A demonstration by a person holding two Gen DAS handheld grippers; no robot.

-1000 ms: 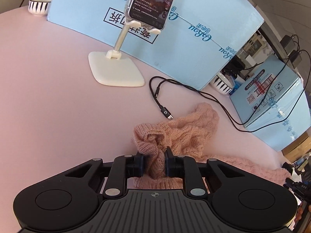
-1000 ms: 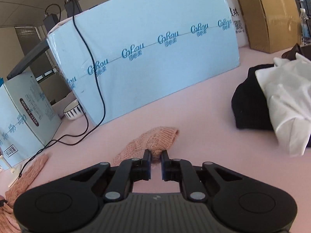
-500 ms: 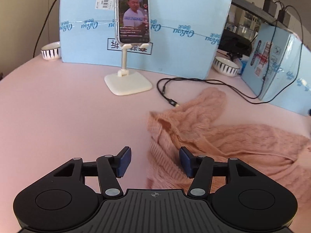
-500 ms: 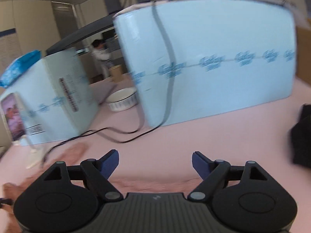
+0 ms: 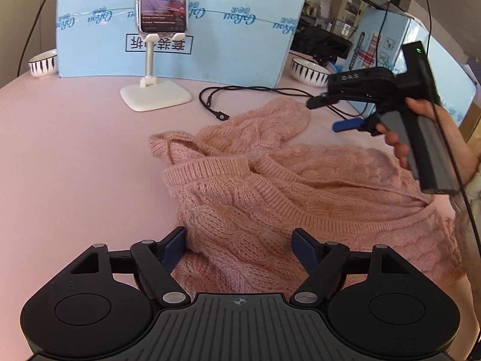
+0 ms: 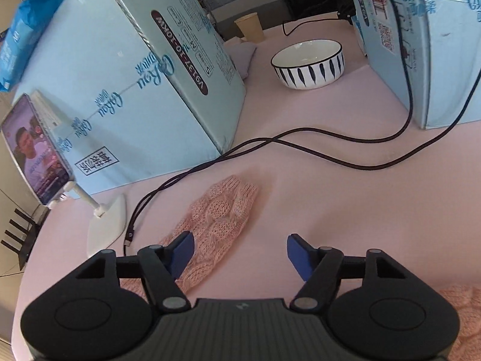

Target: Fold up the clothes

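A pink cable-knit sweater (image 5: pixel 270 186) lies crumpled on the pink table (image 5: pixel 75 165). My left gripper (image 5: pixel 239 246) hovers low over its near folds. Its jaws are opening and knit lies between them, but the pads do not press on it. One sleeve (image 6: pixel 219 216) stretches toward the black cable (image 6: pixel 300 138). My right gripper (image 6: pixel 239 249) is just above that sleeve's cuff end, its jaws closing but still wide, with the sleeve under its left finger (image 6: pixel 180 249). In the left wrist view a hand holds the right gripper (image 5: pixel 327 114) at the sweater's far right.
A phone (image 5: pixel 162 0) on a white stand (image 5: pixel 154 96) is at the back. Light blue boxes (image 5: pixel 225 15) wall the far side. A striped bowl (image 6: pixel 306 63) and a paper cup (image 6: pixel 251 25) stand between the boxes. The cable's plug (image 5: pixel 221 116) lies beside the sleeve.
Both grippers were shut on pink knit and have let go and opened. The left one pulled back a little. The right one swung across to the sleeve by the cable.
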